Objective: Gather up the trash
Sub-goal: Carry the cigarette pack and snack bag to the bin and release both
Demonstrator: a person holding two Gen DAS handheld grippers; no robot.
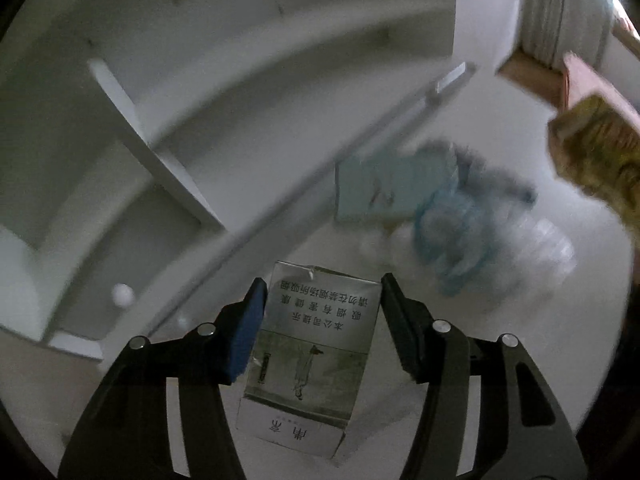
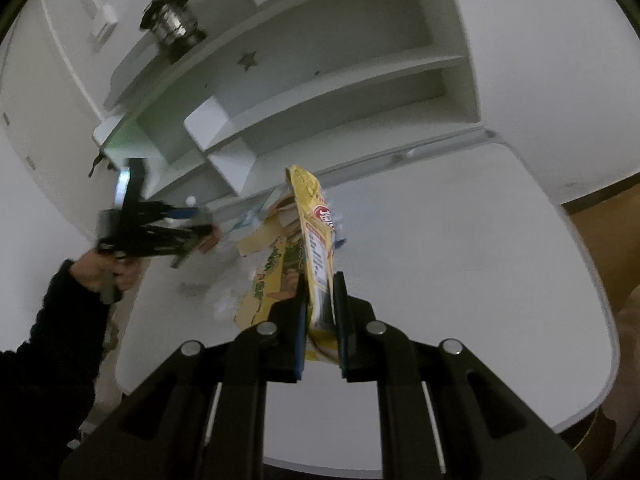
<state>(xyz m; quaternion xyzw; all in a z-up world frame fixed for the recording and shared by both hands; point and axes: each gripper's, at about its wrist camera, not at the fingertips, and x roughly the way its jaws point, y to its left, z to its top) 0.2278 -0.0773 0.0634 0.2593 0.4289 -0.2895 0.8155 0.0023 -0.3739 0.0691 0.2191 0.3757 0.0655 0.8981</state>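
Note:
In the left wrist view my left gripper point(image 1: 322, 300) holds a grey cigarette pack point(image 1: 312, 344) between its jaws, lifted above the white desk point(image 1: 520, 340). Beyond it lies a trash pile: a pale green box point(image 1: 384, 188), a blue plastic bag point(image 1: 460, 232) and clear wrapping point(image 1: 540, 248). In the right wrist view my right gripper point(image 2: 320, 300) is shut on a yellow snack bag point(image 2: 316, 248), held upright above the desk point(image 2: 460, 260). The left gripper also shows in the right wrist view point(image 2: 192, 232), left of the pile. The snack bag shows blurred in the left wrist view point(image 1: 600, 152).
A white shelf unit point(image 2: 340, 92) stands at the back of the desk, with a dark lantern point(image 2: 172, 24) on top. A small white ball point(image 1: 122, 294) sits in a lower shelf bay. A brown wooden surface point(image 2: 608, 236) lies to the right of the desk.

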